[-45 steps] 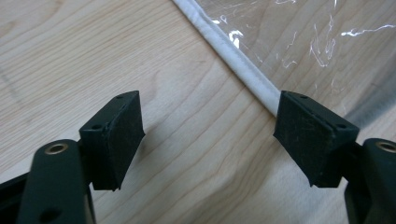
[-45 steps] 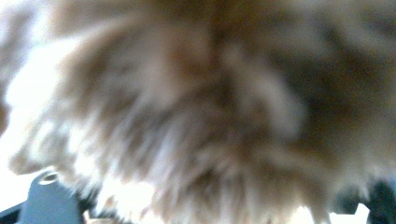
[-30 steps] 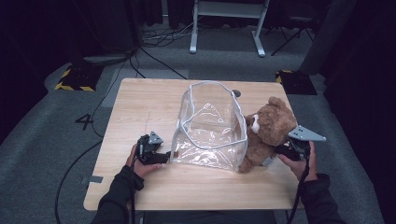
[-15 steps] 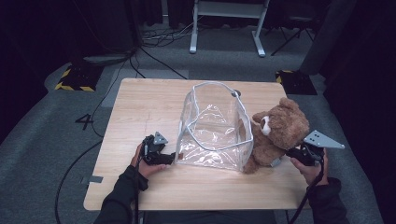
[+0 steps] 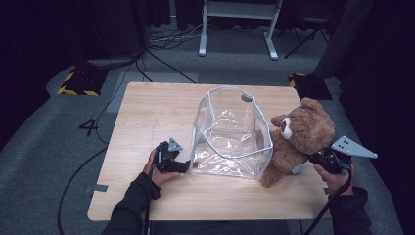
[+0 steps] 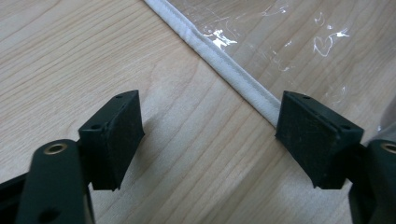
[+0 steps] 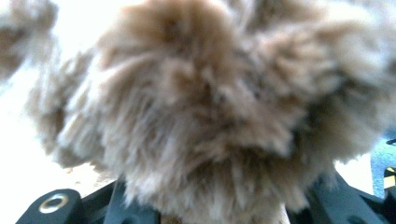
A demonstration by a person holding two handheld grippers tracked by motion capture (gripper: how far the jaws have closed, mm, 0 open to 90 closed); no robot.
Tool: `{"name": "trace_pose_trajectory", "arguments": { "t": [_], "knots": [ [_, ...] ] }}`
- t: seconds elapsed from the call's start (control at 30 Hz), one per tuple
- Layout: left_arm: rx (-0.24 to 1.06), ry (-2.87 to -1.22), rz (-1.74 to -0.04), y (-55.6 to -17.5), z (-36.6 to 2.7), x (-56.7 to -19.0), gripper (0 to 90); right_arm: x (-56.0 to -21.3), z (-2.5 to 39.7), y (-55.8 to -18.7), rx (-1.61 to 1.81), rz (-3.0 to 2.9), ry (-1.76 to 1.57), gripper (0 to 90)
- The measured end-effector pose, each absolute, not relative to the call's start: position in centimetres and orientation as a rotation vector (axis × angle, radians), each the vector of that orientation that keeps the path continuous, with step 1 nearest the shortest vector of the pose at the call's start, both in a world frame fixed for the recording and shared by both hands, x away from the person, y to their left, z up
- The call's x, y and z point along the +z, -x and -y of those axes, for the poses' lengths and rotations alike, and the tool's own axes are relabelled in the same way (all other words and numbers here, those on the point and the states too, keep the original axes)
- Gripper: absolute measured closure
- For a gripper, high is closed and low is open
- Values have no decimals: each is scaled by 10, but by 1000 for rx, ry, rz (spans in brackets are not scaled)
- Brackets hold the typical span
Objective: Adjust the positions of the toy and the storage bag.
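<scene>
A clear plastic bag with white trim stands open in the middle of the wooden table. My left gripper rests on the table at the bag's near left corner. In the left gripper view it is open, and the bag's white seam runs just past its jaws with nothing between them. A brown teddy bear leans against the bag's right side. My right gripper is shut on the bear's back, and brown fur hides most of its jaws in the right gripper view.
Bare table lies to the left of the bag and behind it. Beyond the far edge the floor carries cables, a white stand and two yellow-black striped blocks. The table's right edge is close to my right hand.
My right gripper has drawn the teddy bear a little to the right. The left gripper has crept slightly closer to the bag's corner.
</scene>
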State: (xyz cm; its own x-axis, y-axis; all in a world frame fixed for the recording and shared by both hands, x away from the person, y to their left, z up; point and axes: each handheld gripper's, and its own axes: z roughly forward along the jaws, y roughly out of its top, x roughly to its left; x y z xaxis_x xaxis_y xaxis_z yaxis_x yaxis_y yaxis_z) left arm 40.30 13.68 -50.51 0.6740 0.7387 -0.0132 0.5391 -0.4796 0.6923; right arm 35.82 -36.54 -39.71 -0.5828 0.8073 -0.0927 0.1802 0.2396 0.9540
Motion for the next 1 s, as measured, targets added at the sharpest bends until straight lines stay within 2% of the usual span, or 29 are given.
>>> {"name": "trace_pose_trajectory", "arguments": {
  "t": [0.23, 1.0],
  "knots": [
    [379, -2201, -983, -403, -136, -505, 209, -387, 374, -353, 1368, -1905, -891, 599],
    [385, -2189, -1014, -401, -133, -506, 194, -314, 387, -345, 1382, -1792, -830, 602]
  ]
}}
